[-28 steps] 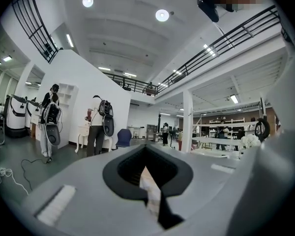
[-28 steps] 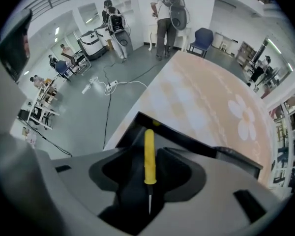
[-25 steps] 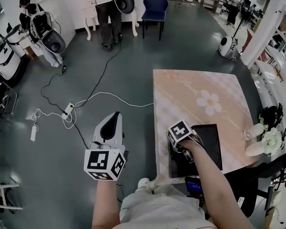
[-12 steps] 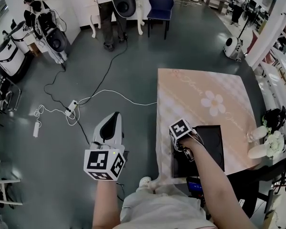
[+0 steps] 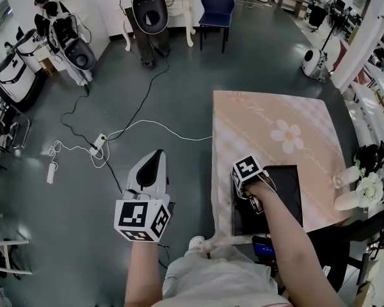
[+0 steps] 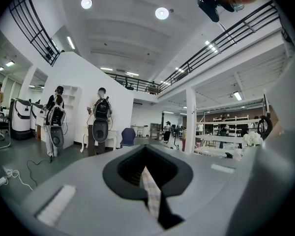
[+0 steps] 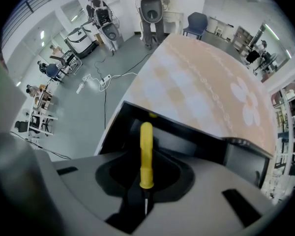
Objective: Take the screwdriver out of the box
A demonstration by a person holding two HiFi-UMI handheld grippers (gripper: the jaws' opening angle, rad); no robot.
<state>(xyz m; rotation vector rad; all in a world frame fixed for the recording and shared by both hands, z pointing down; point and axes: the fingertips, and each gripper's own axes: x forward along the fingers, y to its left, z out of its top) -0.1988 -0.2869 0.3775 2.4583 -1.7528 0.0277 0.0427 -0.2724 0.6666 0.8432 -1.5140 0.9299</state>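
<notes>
A yellow-handled screwdriver lies in the open black box on the near part of the table. My right gripper points straight down into the box's left side. In the right gripper view its jaws are closing on the screwdriver, the handle's lower end and thin shaft sitting between them. In the head view the hand and marker cube hide the tool. My left gripper is held level over the floor, left of the table, with its jaws together and nothing in them.
The table has a peach checked cloth with a flower print. White flowers stand off its right edge. Cables and a power strip lie on the floor to the left. People, a blue chair and machines are at the far side.
My right gripper stays down in the box at almost the same spot. The left gripper has not moved. The person at the back has shifted a little.
</notes>
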